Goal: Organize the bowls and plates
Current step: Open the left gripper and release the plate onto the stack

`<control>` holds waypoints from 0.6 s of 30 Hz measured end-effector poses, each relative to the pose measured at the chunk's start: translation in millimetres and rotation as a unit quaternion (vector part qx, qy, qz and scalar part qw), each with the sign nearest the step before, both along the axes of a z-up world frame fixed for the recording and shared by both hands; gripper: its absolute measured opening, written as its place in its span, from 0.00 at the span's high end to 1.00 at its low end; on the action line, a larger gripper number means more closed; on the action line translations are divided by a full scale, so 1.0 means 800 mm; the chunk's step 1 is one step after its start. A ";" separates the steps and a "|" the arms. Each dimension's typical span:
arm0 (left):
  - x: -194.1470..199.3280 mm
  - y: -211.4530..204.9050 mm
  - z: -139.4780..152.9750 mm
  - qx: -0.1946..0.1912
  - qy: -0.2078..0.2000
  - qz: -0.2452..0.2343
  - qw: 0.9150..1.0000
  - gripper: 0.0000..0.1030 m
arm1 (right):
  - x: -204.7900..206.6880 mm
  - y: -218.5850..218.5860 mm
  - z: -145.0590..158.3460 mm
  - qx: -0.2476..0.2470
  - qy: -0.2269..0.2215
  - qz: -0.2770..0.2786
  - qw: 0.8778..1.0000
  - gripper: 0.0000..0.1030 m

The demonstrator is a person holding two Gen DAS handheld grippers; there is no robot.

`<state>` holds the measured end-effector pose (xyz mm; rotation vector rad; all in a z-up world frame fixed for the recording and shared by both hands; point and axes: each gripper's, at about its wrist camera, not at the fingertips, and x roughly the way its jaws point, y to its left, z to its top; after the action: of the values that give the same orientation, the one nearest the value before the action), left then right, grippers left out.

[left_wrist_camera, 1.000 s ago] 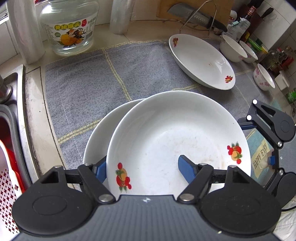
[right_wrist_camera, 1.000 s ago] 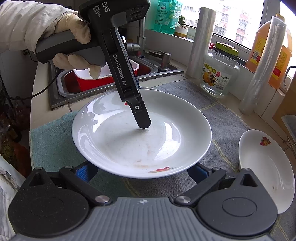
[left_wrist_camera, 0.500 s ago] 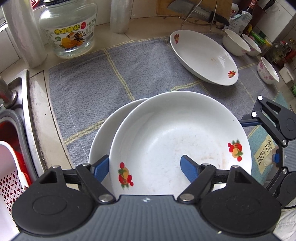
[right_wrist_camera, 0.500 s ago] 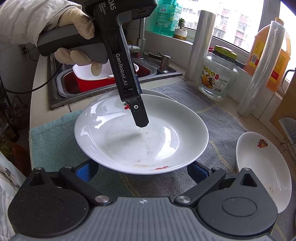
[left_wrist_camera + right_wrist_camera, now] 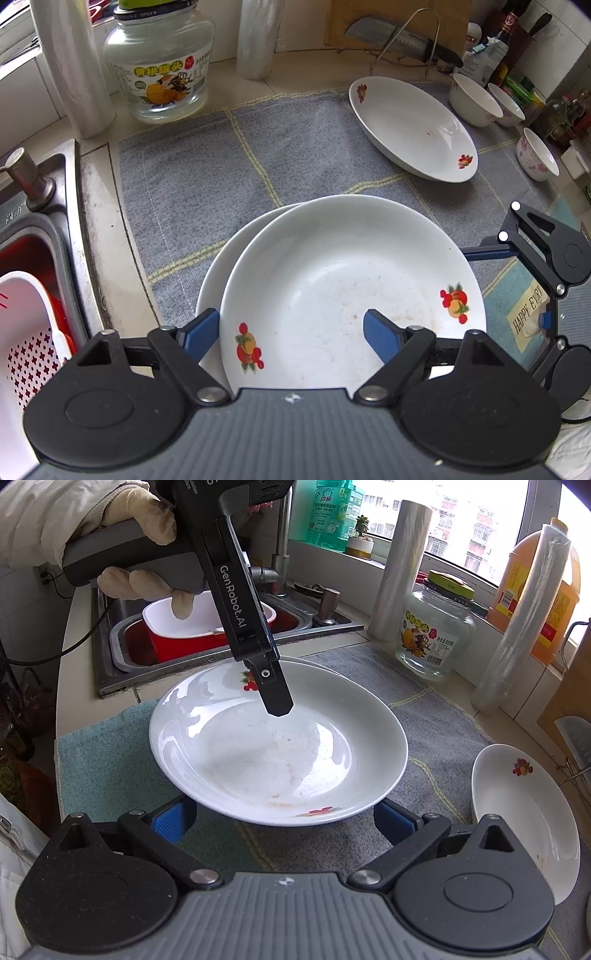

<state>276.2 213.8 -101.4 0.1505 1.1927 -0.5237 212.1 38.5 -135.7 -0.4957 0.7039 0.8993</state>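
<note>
Left wrist view shows the left claw (image 5: pixel 291 332) letting go: its jaws are opening, one blue pad outside the rim at 9 o'clock and the other over the bowl of the top plate (image 5: pixel 351 295), neither pressing now, where a second ago they pinched that rim. The top plate sits on the lower plate (image 5: pixel 218 273), offset toward 3 o'clock, on the grey towel (image 5: pixel 207 170) covering the desk. That suggests this stacking step is finished. The third plate (image 5: pixel 410 129) lies apart at 1 o'clock, with three small bowls (image 5: pixel 469 96) beyond it, likely next. Right wrist view has the right claw (image 5: pixel 284 823) spread wide and empty, its pads just under the stack's near rim, not gripping. Open towel lies at 11 o'clock; the sink edge (image 5: pixel 77 206) at 9 o'clock and the glass jar (image 5: pixel 159 70) hem in that side.
</note>
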 end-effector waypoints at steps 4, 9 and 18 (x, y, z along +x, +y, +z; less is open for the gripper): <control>-0.004 0.007 0.010 -0.005 -0.015 0.006 1.000 0.16 | 0.000 0.001 0.000 -0.004 0.002 -0.008 1.000 0.00; -0.013 0.014 0.018 -0.017 -0.030 0.018 0.999 0.16 | -0.002 0.000 0.001 -0.011 0.001 -0.018 1.000 0.00; -0.061 -0.002 0.051 -0.018 -0.151 0.021 0.988 0.13 | 0.000 -0.013 0.011 -0.017 0.005 -0.087 0.996 0.00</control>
<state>227.0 212.0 -60.7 0.1677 0.8878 -0.4670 212.3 27.8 -126.8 -0.4535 0.7607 0.7276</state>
